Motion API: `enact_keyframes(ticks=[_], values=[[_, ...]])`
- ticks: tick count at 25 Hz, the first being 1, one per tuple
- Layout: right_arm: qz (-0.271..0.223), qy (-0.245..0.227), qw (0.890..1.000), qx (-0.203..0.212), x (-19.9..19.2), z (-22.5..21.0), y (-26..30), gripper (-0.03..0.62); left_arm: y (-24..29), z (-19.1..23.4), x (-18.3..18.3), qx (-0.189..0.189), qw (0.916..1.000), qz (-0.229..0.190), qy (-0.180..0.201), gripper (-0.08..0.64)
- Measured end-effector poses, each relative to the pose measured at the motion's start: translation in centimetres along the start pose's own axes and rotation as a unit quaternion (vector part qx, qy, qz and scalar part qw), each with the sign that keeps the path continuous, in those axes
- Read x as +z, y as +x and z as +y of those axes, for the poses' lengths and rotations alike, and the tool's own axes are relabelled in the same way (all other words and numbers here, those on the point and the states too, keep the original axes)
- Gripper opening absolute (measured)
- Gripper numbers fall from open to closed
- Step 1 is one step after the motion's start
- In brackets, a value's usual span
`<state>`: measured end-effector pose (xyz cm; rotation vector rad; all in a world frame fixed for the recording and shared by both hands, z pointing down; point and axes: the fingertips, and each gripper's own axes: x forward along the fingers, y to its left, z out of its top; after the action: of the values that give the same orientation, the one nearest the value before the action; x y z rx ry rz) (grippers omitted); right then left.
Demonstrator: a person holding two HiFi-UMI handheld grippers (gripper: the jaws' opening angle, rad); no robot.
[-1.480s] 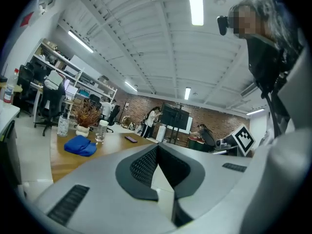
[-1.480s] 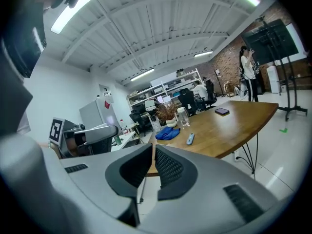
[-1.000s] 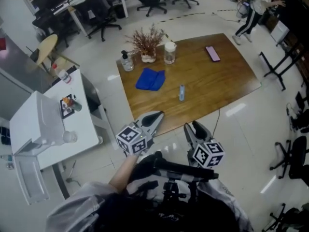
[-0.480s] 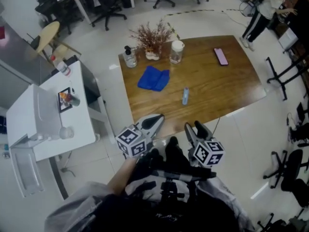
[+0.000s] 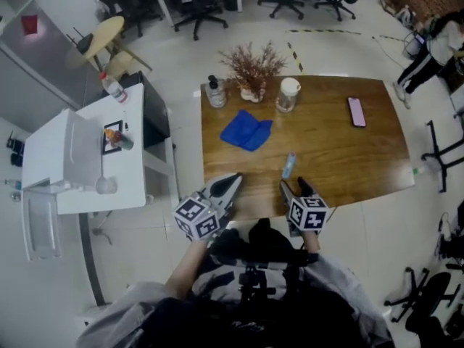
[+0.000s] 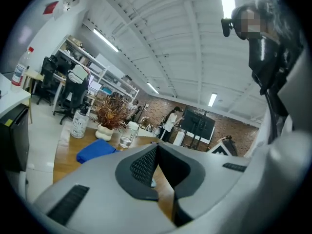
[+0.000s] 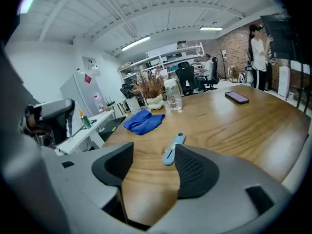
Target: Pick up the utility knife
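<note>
Utility knife [image 5: 289, 165], pale blue, flat on a wooden table [image 5: 362, 158], not yet picked up.

The knife lay near the table's front edge, between a crumpled blue cloth [image 5: 246, 131] and the right gripper [image 5: 293, 187]. That gripper's jaws had just been opening and stood spread, with only bare tabletop between them; in the right gripper view the knife's near end showed just past the right-hand pad. The left gripper [image 5: 233, 180] hung over the table's front edge, jaws pressed together, carrying nothing. At the back stood a pump bottle [image 5: 215, 93] whose label seemed to read "LUX", a vase of dried flowers [image 5: 253, 67] and a lidded glass jar [image 5: 287, 95]; a phone [image 5: 356, 112] lay apart.
</note>
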<state>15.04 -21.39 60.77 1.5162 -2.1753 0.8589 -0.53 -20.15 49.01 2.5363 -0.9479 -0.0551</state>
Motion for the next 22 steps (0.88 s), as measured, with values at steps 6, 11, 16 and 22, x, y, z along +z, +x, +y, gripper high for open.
enact_keyframes(ticks=[6,11,16,22], values=[[0.06,-0.072,0.995,-0.024,-1.5,-2.7,6.3,0.319,-1.2,1.3,-0.1,0.057,0.9983,-0.005,-0.007,0.002],[0.101,-0.065,0.992,-0.042,-2.9,-3.7,9.5,0.334,-2.3,2.3,-0.2,0.087,0.9961,-0.004,-0.01,0.002],[0.084,-0.103,0.99,-0.055,-2.5,-3.9,10.2,0.333,-2.9,3.1,-0.7,0.097,0.9952,0.0,-0.017,0.002],[0.071,-0.116,0.989,-0.06,-2.5,-3.8,10.5,0.282,-2.8,3.9,-0.7,0.09,0.9957,-0.005,-0.022,0.002]])
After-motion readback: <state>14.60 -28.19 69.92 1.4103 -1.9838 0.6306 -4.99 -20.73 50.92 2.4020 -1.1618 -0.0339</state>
